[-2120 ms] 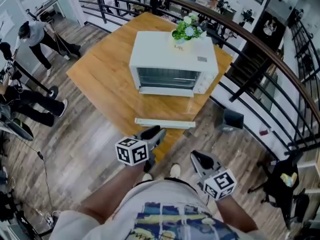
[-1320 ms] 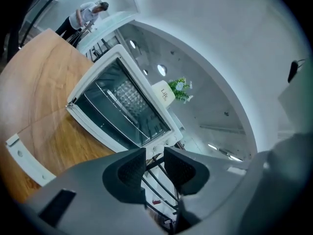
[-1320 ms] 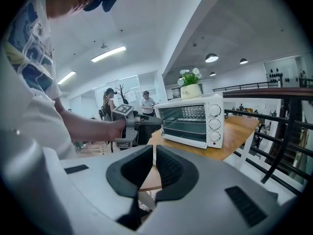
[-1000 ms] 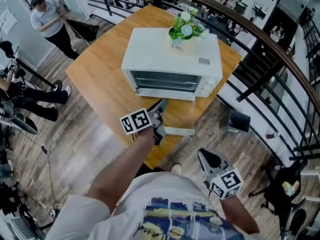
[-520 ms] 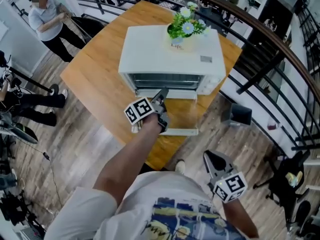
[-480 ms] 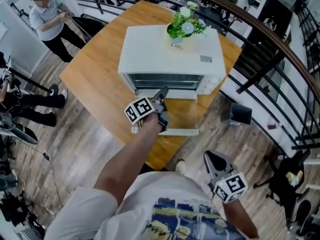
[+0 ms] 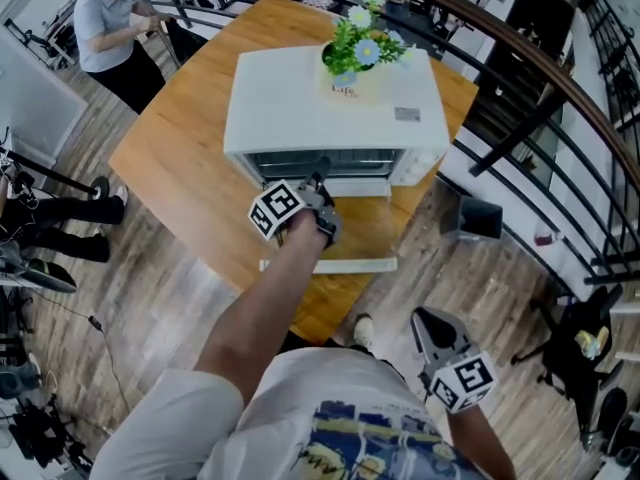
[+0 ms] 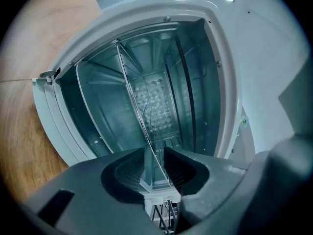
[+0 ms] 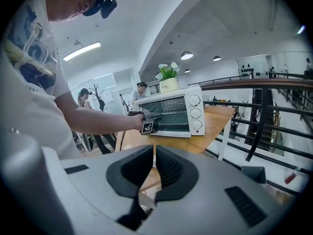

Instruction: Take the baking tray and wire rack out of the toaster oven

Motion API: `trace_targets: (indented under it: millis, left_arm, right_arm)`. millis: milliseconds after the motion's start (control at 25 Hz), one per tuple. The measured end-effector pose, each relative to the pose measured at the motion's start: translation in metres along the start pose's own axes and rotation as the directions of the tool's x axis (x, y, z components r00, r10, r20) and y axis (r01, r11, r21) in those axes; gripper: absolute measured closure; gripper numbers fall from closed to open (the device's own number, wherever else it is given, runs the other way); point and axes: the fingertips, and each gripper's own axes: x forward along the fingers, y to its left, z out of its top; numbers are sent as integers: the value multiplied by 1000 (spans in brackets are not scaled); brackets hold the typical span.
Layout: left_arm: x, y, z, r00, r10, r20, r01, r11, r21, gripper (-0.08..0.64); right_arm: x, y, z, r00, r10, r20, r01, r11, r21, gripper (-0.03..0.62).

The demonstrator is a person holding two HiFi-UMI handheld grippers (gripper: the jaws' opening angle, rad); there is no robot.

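A person stood at a wooden tabletop (image 7: 180,158) bearing a white toaster oven (image 7: 330,98), its door (image 7: 360,264) dropped open towards them. The left gripper (image 7: 320,186) was at the oven's mouth. In the left gripper view the wire rack (image 8: 133,92) sat inside the cavity, seen edge-on as a thin line. Its front edge ran into the gap between the jaws, which stood a little apart on either side of it (the wire nearer one pad, neither plainly pressing). The baking tray could not be told apart from the cavity's metal walls. The right gripper (image 7: 428,318) hung low beside the person's body, well away from the oven, its jaws all but together on nothing.

The step in hand looked like the reach for the rack, with nothing out of the oven yet. The next move probably called for closing on the wire. The rack would then need drawing straight out along its rails, kept level so that it would not snag.
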Motion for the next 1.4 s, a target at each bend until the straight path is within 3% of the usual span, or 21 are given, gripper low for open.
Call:
trace_targets:
  millis: [640,880,1400]
  left_arm:
    - [37,5,14,995,-54,83,64,990,-124,459]
    - [41,7,19,993,-51,107,66,988,-141,545]
    - [33,1,17,990,-60,131,80,985,-154,557]
  right_arm:
    - [-2,-11,-8,999,-36,-29,36,999,20,577]
    - [-2,-13,-8,999,-38,-30,38,999,29,580]
    - [-7,-12,-9,999,-33,-19,34,999,25,583]
